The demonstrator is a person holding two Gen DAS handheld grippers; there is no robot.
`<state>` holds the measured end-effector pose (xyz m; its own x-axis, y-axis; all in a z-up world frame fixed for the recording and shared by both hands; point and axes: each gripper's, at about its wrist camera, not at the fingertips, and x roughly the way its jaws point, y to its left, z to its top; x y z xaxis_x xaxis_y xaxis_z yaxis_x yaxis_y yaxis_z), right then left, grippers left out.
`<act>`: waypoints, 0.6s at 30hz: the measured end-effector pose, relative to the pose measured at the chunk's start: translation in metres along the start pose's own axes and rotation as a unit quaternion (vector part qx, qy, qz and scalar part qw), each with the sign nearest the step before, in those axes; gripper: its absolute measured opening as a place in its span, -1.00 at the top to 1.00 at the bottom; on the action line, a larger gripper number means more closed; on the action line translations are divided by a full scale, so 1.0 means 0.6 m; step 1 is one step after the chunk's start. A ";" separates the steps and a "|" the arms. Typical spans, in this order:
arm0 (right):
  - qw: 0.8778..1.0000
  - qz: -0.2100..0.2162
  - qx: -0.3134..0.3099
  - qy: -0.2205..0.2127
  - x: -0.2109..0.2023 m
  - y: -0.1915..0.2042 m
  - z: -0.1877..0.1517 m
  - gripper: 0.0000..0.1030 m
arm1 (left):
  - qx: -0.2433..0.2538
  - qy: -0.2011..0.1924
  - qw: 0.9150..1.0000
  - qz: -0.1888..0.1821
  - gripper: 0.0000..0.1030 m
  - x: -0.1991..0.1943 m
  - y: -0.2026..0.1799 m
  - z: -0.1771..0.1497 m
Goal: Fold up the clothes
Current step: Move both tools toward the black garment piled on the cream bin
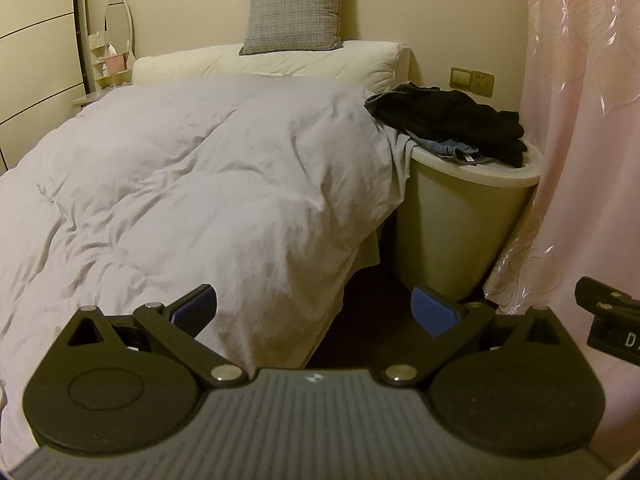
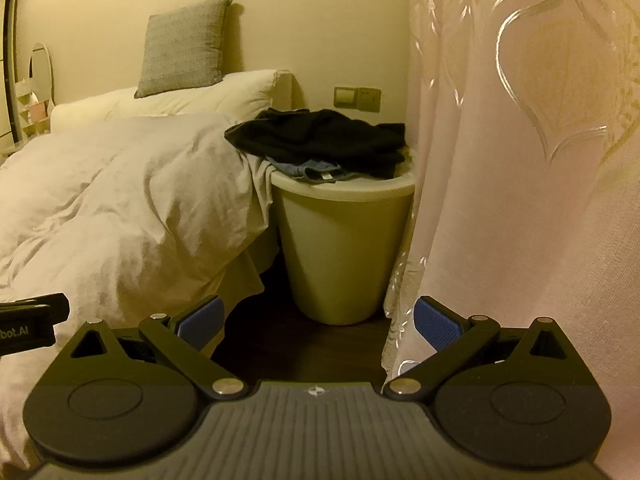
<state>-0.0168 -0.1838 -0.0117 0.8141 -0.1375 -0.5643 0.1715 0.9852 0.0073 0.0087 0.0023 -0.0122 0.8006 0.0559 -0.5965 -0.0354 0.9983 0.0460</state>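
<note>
A heap of black clothes (image 1: pixel 448 116) lies on top of a pale round laundry basket (image 1: pixel 460 216) beside the bed, with a blue garment (image 1: pixel 460 150) under it. The same black heap (image 2: pixel 320 136), blue garment (image 2: pixel 316 171) and basket (image 2: pixel 344 248) show in the right wrist view. My left gripper (image 1: pixel 314 312) is open and empty, held over the bed's near corner, well short of the basket. My right gripper (image 2: pixel 318 322) is open and empty, above the dark floor in front of the basket.
A bed with a rumpled white duvet (image 1: pixel 180 184) fills the left. A grey cushion (image 1: pixel 296 8) leans on the wall above white pillows (image 1: pixel 280 62). A pink curtain (image 2: pixel 520 160) hangs close on the right. A dressing table with an oval mirror (image 1: pixel 118 26) stands far left.
</note>
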 end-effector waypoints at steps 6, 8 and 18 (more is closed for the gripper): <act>1.000 -0.005 0.003 0.002 0.012 -0.005 0.001 -1.00 | 0.010 0.005 1.000 0.001 -0.99 0.012 0.001 -0.002; 1.000 -0.008 0.004 0.004 0.017 -0.007 0.002 -1.00 | 0.013 0.006 1.000 0.003 -0.99 0.016 0.001 -0.003; 1.000 -0.018 0.015 0.010 0.064 -0.011 0.032 -1.00 | 0.021 0.028 0.999 -0.004 -0.99 0.071 0.002 0.025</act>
<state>0.0241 -0.1975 -0.0178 0.7958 -0.1702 -0.5811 0.2174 0.9760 0.0118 0.0519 0.0059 -0.0257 0.7664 0.0489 -0.6406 -0.0022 0.9973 0.0735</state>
